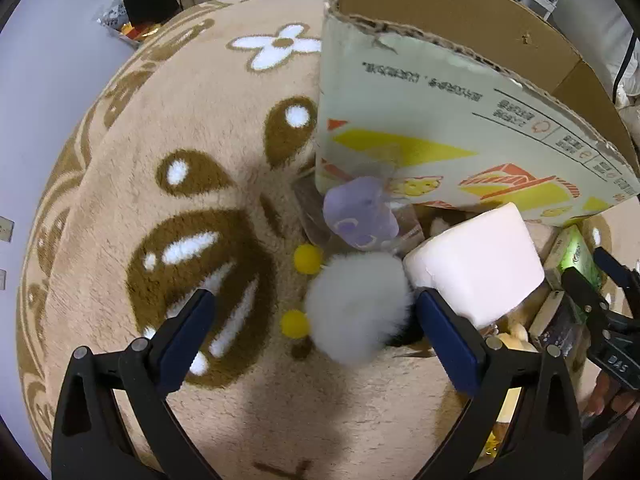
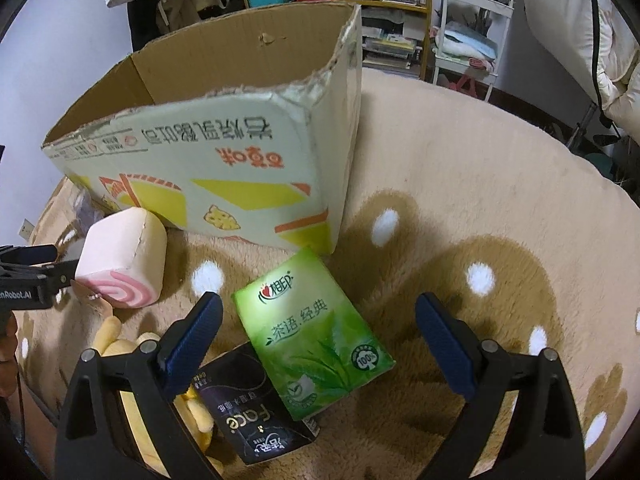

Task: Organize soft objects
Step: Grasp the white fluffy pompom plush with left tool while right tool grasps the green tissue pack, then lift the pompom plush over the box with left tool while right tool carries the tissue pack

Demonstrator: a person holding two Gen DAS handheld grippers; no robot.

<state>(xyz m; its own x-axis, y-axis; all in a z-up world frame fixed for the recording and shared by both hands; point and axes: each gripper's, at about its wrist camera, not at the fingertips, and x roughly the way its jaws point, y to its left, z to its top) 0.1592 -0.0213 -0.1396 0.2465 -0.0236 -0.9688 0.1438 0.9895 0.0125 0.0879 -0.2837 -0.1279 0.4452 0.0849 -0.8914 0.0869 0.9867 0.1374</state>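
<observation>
While both grippers point steeply down over the rug (image 1: 240,160), each stands with its fingers spread wide and nothing pinched. The left gripper (image 1: 314,312) has a white pompom (image 1: 356,308) between its fingers, lying close against the right finger (image 1: 444,336) and well apart from the left finger (image 1: 188,328); whether the right pad touches the fluff cannot be told. Two yellow balls (image 1: 307,258) lie just left of the pompom. A lilac pouch (image 1: 360,216) lies beyond it at the foot of the box (image 1: 400,120). A pink-and-white roll cushion (image 1: 476,260) sits just beyond the right fingertip, outside the gap. The right gripper (image 2: 318,328) has its fingers wide apart over a green tissue pack (image 2: 312,332), which lies on the rug between them, nearer the left finger (image 2: 192,340) and clear of both pads. The green pack overlaps a black tissue pack (image 2: 248,412). A yellow plush (image 2: 116,340) lies partly hidden behind the left finger. The box stands open-topped on the rug beyond the packs.
</observation>
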